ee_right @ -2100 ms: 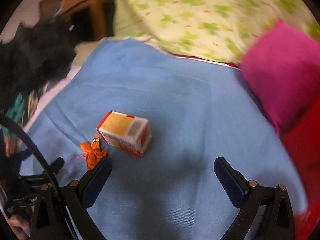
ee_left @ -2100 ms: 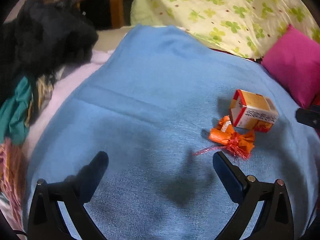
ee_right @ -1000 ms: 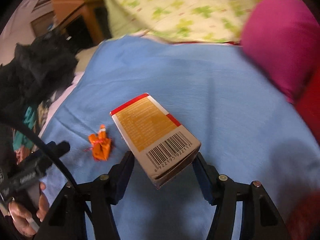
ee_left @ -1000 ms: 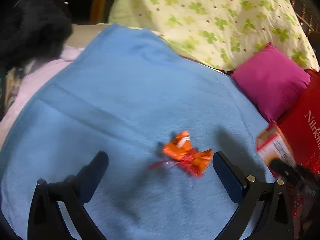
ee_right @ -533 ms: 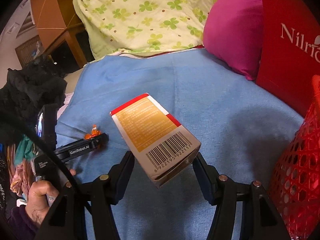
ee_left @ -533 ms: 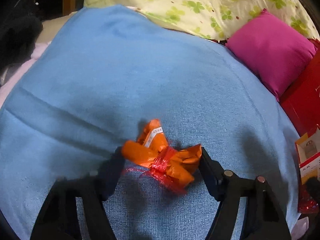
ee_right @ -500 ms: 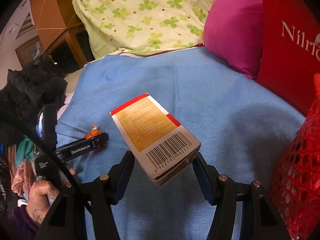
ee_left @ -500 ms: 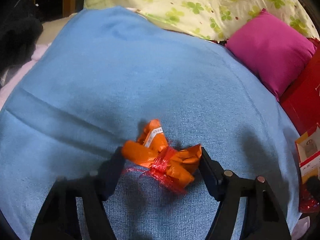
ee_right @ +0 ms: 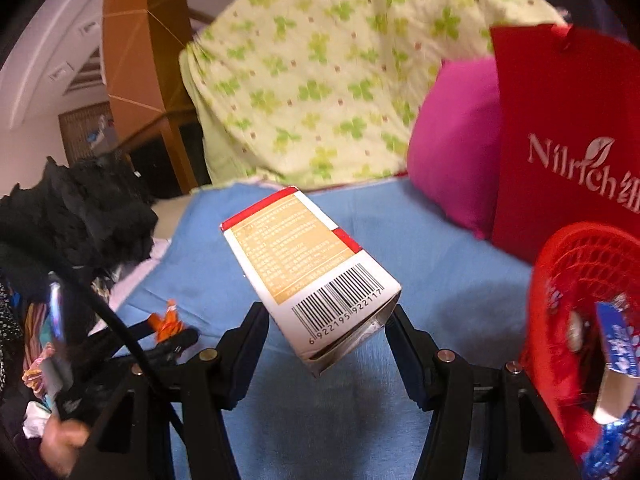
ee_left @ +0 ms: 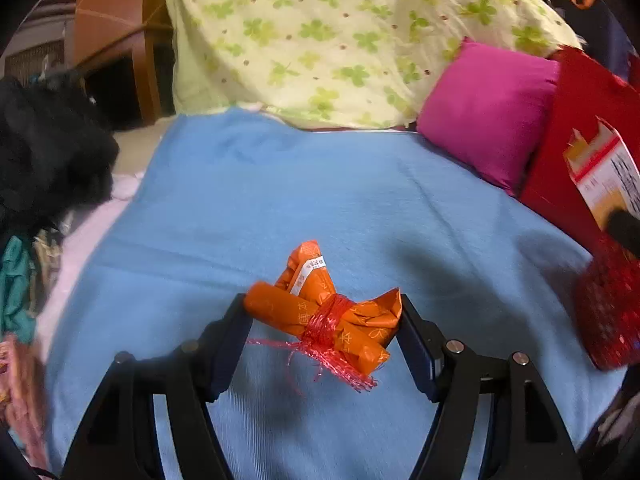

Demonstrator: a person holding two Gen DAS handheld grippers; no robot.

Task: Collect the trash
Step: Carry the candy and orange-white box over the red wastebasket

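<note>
My left gripper (ee_left: pixel 322 312) is shut on a crumpled orange wrapper bundle (ee_left: pixel 320 308) tied with red mesh, held just above the blue blanket (ee_left: pixel 280 200). In the right wrist view the same bundle (ee_right: pixel 168 320) shows small at the lower left. A white, tan and red carton box (ee_right: pixel 304 264) with a barcode is held tilted in my right gripper (ee_right: pixel 327 316), which is shut on it. The box (ee_left: pixel 604 172) also appears at the right edge of the left wrist view. A red mesh basket (ee_right: pixel 568 264) with trash inside stands to the right of the box.
A red paper bag (ee_right: pixel 560 120) and a pink pillow (ee_left: pixel 488 108) stand behind the basket. A green clover quilt (ee_left: pixel 340 32) is piled at the back. Black clothing (ee_left: pixel 44 152) and other garments lie along the blanket's left edge. A person's hand (ee_right: pixel 64 440) holds the left gripper.
The left gripper has closed on the orange bundle and lifted it off the blanket. The right gripper has risen with the box and come closer to the red basket.
</note>
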